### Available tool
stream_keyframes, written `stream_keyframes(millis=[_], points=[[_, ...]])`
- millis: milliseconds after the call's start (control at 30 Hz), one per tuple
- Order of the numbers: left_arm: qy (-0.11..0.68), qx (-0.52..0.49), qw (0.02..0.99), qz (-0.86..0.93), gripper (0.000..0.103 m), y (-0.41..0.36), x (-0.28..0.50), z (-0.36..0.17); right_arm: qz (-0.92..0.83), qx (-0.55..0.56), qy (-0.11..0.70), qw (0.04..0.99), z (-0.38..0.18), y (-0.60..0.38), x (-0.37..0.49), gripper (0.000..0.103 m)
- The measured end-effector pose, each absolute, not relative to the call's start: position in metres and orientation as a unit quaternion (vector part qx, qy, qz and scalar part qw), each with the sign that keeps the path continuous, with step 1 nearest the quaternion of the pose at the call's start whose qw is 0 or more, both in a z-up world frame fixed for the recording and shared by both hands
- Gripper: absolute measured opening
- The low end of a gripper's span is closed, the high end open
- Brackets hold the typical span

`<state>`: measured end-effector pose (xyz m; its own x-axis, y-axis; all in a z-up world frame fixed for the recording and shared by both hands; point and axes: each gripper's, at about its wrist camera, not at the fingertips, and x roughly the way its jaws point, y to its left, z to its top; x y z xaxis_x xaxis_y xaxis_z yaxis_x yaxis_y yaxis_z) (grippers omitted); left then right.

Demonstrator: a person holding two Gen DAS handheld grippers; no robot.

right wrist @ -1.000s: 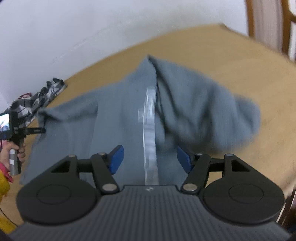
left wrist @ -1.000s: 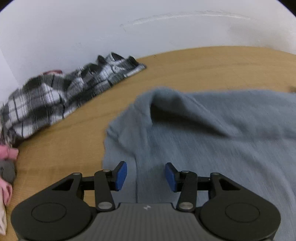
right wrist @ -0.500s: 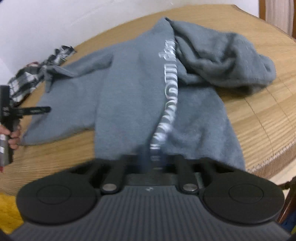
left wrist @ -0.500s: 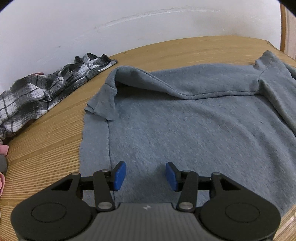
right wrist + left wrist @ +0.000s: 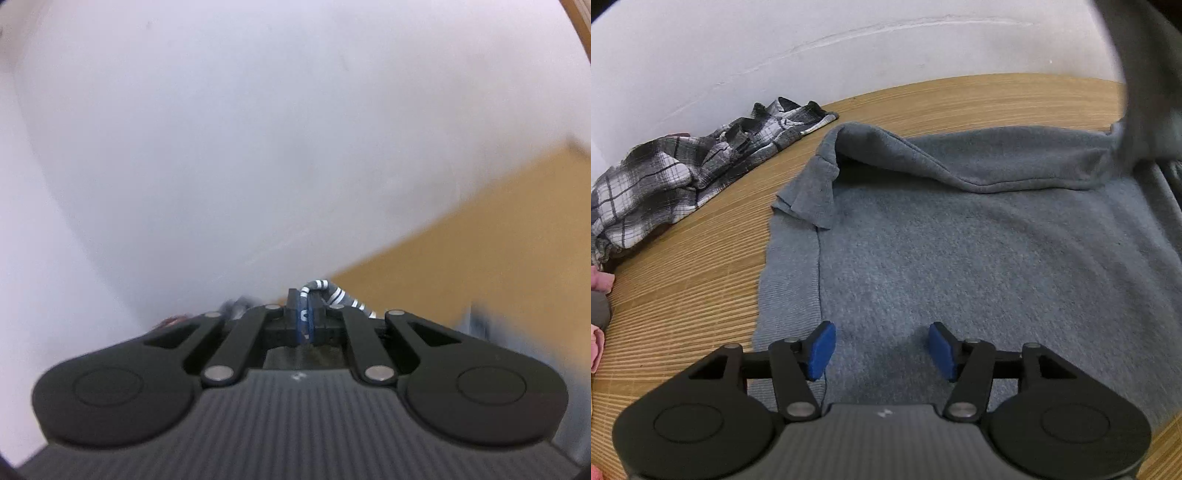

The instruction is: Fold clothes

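Note:
A grey sweatshirt (image 5: 960,240) lies spread on the wooden table (image 5: 683,295), its far corner folded over. My left gripper (image 5: 882,350) hovers low over the sweatshirt just inside the ribbed hem. Its jaws are opening, and the cloth lies under the blue pads, not pinched between them. My right gripper (image 5: 306,321) is shut on the sweatshirt's sleeve (image 5: 332,291), a grey strip with white lettering that curls out over its pads. In the left wrist view that sleeve (image 5: 1137,74) rises, blurred, at the top right.
A black-and-white plaid shirt (image 5: 701,166) lies crumpled at the back left against the white wall (image 5: 849,48). Pink cloth (image 5: 600,280) shows at the left edge. The right wrist view faces mostly the wall, with a wedge of table (image 5: 498,240) at the right.
My right gripper shut on the lettered sleeve and swung up, so its view now faces the wall. The sleeve has risen in the left wrist view. My left gripper's jaws stand wider.

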<state>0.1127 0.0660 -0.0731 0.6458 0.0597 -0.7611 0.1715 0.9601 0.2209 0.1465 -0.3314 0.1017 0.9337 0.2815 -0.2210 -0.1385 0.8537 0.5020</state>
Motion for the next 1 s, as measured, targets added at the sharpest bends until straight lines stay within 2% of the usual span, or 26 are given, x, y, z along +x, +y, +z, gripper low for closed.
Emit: stream_keyframes(millis=[133, 233, 333, 500, 567, 633, 700, 733, 800, 867, 1000], points=[[0.42, 0.145, 0.896, -0.012, 0.062, 0.061, 0.113, -0.074, 0.083, 0.19, 0.106, 0.973, 0.124, -0.334, 0.253, 0.007], [0.42, 0.157, 0.894, 0.006, 0.062, 0.054, 0.114, -0.075, 0.054, 0.138, 0.11, 0.983, 0.112, -0.326, 0.323, 0.007], [0.421, 0.167, 0.891, 0.025, 0.062, 0.046, 0.115, -0.076, 0.031, 0.116, 0.156, 0.98, 0.067, -0.316, 0.378, 0.008], [0.424, 0.184, 0.886, 0.034, 0.062, 0.041, 0.116, -0.077, -0.007, 0.054, 0.318, 0.947, -0.024, -0.3, 0.424, 0.015], [0.425, 0.187, 0.885, 0.032, 0.062, 0.041, 0.116, -0.077, -0.004, 0.03, 0.337, 0.941, -0.032, -0.303, 0.403, 0.016], [0.426, 0.186, 0.885, 0.03, 0.062, 0.041, 0.117, -0.076, -0.004, 0.012, 0.341, 0.94, -0.026, -0.311, 0.368, 0.024], [0.427, 0.186, 0.885, 0.026, 0.062, 0.042, 0.117, -0.075, -0.019, -0.004, 0.338, 0.941, -0.011, -0.324, 0.318, 0.039], [0.428, 0.186, 0.884, 0.025, 0.062, 0.042, 0.117, -0.074, -0.034, -0.009, 0.333, 0.942, -0.003, -0.334, 0.285, 0.043], [0.426, 0.19, 0.884, 0.016, 0.06, 0.04, 0.116, -0.073, -0.083, 0.002, 0.323, 0.943, 0.008, -0.356, 0.208, 0.064], [0.421, 0.189, 0.887, 0.0, 0.06, 0.037, 0.114, -0.071, -0.14, 0.037, 0.325, 0.934, 0.008, -0.376, 0.131, 0.072], [0.419, 0.181, 0.888, -0.047, 0.06, 0.025, 0.111, -0.068, -0.222, 0.141, 0.353, 0.898, -0.013, -0.398, -0.006, 0.075]])
